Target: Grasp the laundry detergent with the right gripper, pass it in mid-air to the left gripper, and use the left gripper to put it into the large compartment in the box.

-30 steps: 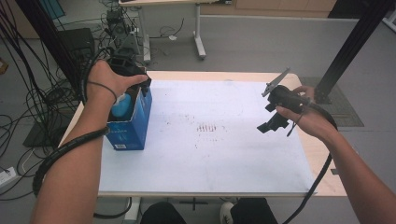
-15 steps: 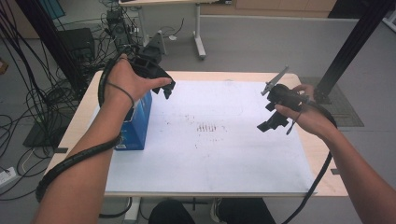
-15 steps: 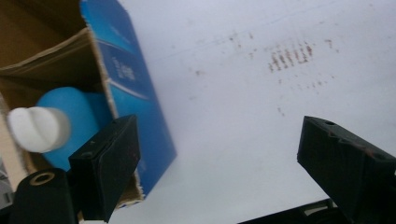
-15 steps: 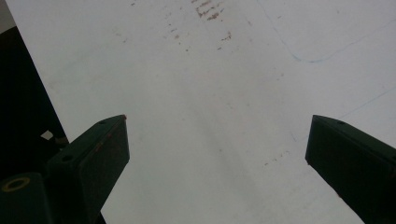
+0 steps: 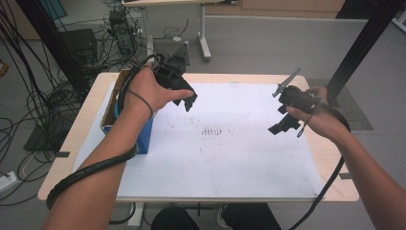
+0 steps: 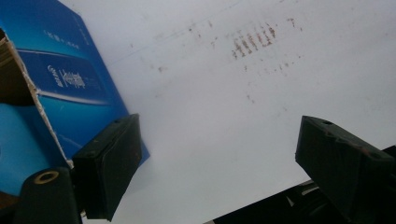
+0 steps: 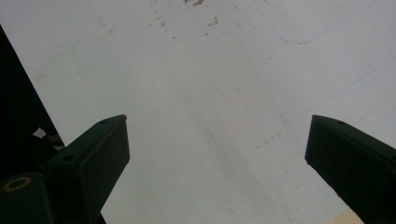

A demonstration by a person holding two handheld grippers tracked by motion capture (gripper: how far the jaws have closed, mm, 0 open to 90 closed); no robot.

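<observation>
The blue box (image 5: 143, 134) stands upright at the left edge of the white sheet (image 5: 215, 163) that covers most of the desk (image 5: 335, 163), its top flaps open and its brown cardboard inside showing. The person's left forearm crosses over the box in the high view. The left hand-held gripper (image 5: 186, 98) hangs in the air just beyond the box's far right corner, apart from it, above the sheet. Its jaws are spread with nothing between them, and they have just been opening; in the left gripper view the box (image 6: 60, 84) lies beside the left-hand jaw, with bare sheet (image 6: 224, 116) across the gap. A patch of small brown marks (image 5: 210, 132) sits on the sheet to the right of the box, near the middle. The right hand-held gripper (image 5: 282, 122) hovers well apart from the box, over the sheet's right part, jaws spread wide and empty above bare sheet (image 7: 210, 116).
</observation>
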